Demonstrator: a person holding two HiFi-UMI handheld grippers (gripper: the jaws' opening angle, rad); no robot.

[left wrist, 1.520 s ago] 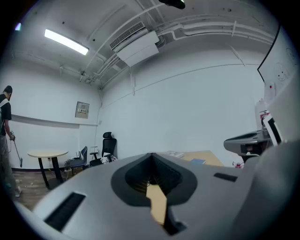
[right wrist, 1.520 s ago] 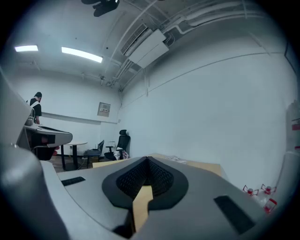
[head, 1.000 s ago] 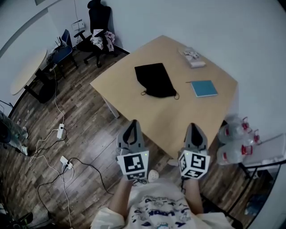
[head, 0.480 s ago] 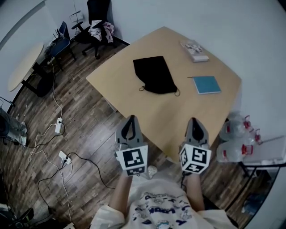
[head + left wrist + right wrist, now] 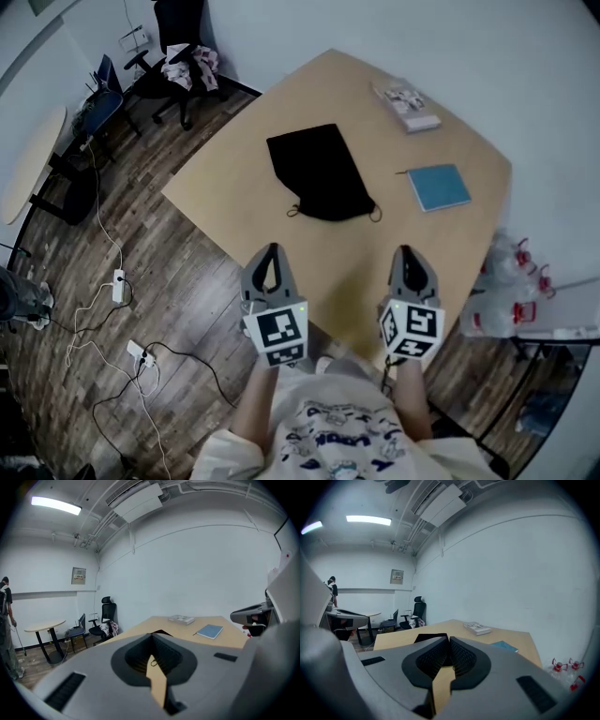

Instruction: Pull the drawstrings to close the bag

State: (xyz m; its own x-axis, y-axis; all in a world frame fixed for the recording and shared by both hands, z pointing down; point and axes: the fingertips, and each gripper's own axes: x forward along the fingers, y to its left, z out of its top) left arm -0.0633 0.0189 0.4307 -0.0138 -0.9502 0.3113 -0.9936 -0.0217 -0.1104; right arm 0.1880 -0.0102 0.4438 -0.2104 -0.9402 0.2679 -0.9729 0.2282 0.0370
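Black bag (image 5: 319,173) looked soft and light, best taken by its drawstring loops (image 5: 293,212); left gripper (image 5: 272,251) and right gripper (image 5: 407,251) jaws were closed, empty.

The bag (image 5: 321,176) lies on the desk (image 5: 281,103), ahead of the left gripper (image 5: 272,253) and the right gripper (image 5: 409,255), between the lines of their fingers (image 5: 259,281) and well apart from them, mouth end nearest. One drawstring loop (image 5: 292,212) lies at the mouth's left corner, ahead of the left fingers; the other loop (image 5: 375,214) lies ahead and slightly left of the right fingers. A notebook (image 5: 440,187) lies right of the bag, and a stack of booklets (image 5: 407,105) farther ahead. Power strips (image 5: 118,281) lie on the floor left of the left fingers; water bottles (image 5: 511,300) stand right of the right fingers.
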